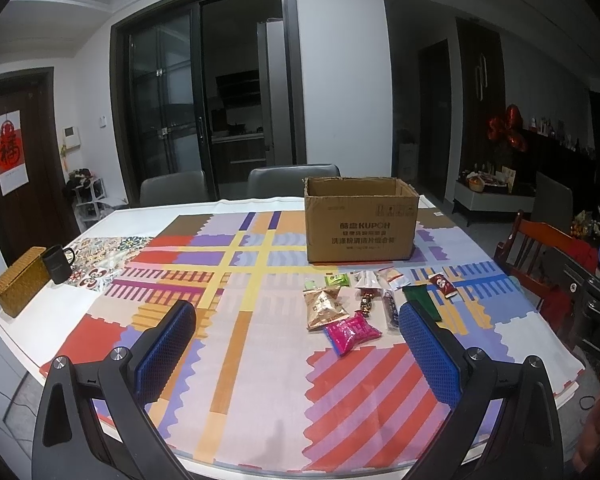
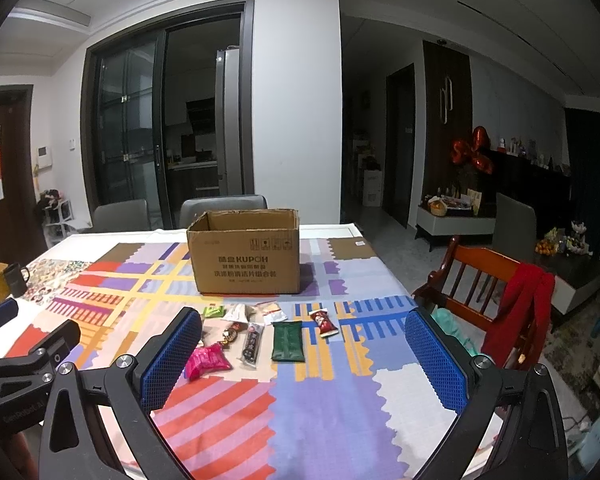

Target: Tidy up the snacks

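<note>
An open brown cardboard box (image 1: 360, 224) (image 2: 246, 258) stands upright at the far middle of the table. In front of it lie several small snack packets: a pink one (image 1: 352, 332) (image 2: 207, 361), a tan one (image 1: 325, 309), a dark green one (image 2: 287, 340), a red one (image 1: 442, 285) (image 2: 323, 322), a small green one (image 2: 214, 312) and a dark stick pack (image 2: 253, 344). My left gripper (image 1: 296, 344) hangs open above the cloth, nothing between its blue pads. My right gripper (image 2: 304, 354) is open too, hovering short of the snacks.
A patterned cloth (image 1: 236, 344) covers the table. A black mug (image 1: 59, 264) and a woven box (image 1: 20, 286) sit at the far left. Grey chairs (image 1: 292, 180) stand behind the table; a wooden chair with red clothing (image 2: 516, 300) stands to the right.
</note>
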The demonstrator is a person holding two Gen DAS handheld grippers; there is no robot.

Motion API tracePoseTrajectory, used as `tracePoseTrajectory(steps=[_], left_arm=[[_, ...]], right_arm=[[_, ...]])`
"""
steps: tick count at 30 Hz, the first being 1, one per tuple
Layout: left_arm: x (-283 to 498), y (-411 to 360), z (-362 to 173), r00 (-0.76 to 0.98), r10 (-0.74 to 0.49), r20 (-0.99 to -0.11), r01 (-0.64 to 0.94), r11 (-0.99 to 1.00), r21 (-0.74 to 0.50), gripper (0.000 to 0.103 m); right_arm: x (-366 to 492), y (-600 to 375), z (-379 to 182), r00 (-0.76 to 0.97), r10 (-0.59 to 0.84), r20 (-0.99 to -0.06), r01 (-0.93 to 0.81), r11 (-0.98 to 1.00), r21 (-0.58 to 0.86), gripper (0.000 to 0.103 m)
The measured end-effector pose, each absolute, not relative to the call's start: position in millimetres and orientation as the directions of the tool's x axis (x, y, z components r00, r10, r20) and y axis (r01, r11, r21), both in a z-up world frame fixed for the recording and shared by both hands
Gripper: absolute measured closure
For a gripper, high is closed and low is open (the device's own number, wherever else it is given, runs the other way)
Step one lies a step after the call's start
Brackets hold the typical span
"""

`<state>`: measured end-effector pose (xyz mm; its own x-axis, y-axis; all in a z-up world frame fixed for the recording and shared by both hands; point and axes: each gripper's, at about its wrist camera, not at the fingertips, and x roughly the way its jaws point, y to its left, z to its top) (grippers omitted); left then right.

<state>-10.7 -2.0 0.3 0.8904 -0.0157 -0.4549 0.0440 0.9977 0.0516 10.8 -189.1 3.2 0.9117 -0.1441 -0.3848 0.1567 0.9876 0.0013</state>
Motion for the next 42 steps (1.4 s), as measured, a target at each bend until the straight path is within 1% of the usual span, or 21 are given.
tracePoseTrajectory(steps=[10, 14, 19, 33, 42], left_arm=[[-4.7, -5.6, 2.7, 0.887, -0.013, -0.461, 0.051, 0.996, 0.071, 0.000], [12.6, -8.6, -2.6, 0.873, -0.025, -0.487, 0.060, 0.997, 0.056, 0.000], [34.3, -15.8, -8.4, 0.863, -0.025, -0.504, 0.067, 0.996, 0.067, 0.000], [106.8, -22.8, -31.8, 0.809, -0.015, -0.588, 0.079, 0.993, 0.083, 0.000], [146.0, -23.7, -42.9, 0.784, 0.005, -0.621, 0.080, 0.991, 0.109, 0.000]], right_arm=[[12.7, -185.0, 3.3, 0.916, -0.128, -0.380, 0.135, 0.991, -0.007, 0.000], [21.4, -183.6, -0.3, 0.918, -0.131, -0.376, 0.132, 0.991, -0.022, 0.000], [35.8, -186.1, -7.2, 0.910, -0.141, -0.390, 0.139, 0.990, -0.035, 0.000], [101.5, -192.2, -28.4, 0.869, -0.145, -0.474, 0.138, 0.989, -0.049, 0.000], [147.6, -194.6, -45.6, 0.828, -0.135, -0.544, 0.131, 0.990, -0.046, 0.000]])
